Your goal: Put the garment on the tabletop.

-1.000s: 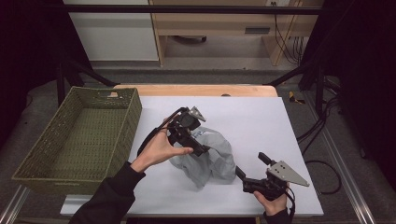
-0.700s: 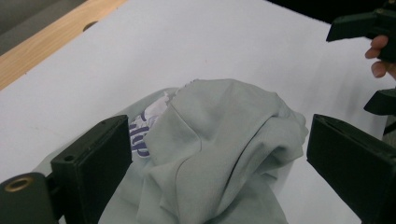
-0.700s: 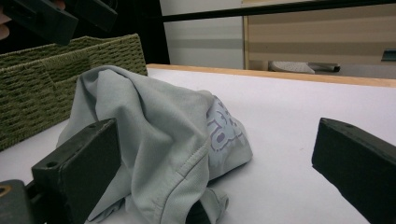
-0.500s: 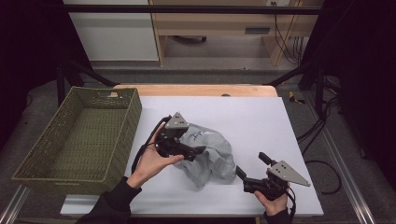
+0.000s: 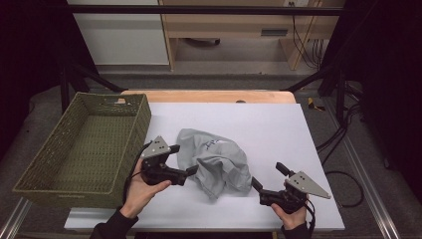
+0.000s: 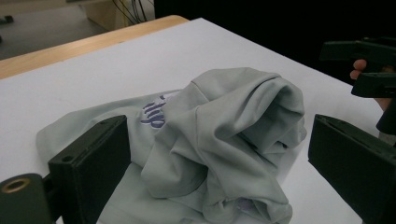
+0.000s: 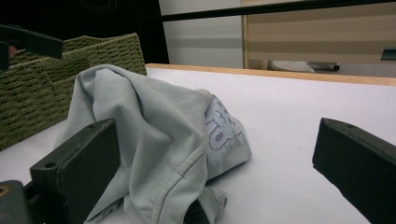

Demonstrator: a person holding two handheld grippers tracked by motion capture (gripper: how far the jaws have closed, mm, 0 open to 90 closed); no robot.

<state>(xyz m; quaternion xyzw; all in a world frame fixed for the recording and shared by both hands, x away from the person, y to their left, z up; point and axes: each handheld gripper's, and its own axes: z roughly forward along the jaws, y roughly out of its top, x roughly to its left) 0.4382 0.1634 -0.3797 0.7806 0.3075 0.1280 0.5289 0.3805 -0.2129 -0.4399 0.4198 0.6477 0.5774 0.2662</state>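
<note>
Grey sweatshirt (image 5: 215, 162) lies crumpled at centre of white table (image 5: 278, 129). Left gripper (image 5: 183, 162) at its left edge, right gripper (image 5: 267, 177) lower right; both spread wide, empty.

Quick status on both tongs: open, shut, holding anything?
Left tongs: open, holding nothing, jaws beside the grey sweatshirt.
Right tongs: open, holding nothing, near the sweatshirt's other side.

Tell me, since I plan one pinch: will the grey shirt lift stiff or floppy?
Probably floppy: the grey shirt lies crumpled in soft folds. It would likely drape and trail, and a push would probably bunch it.
</note>
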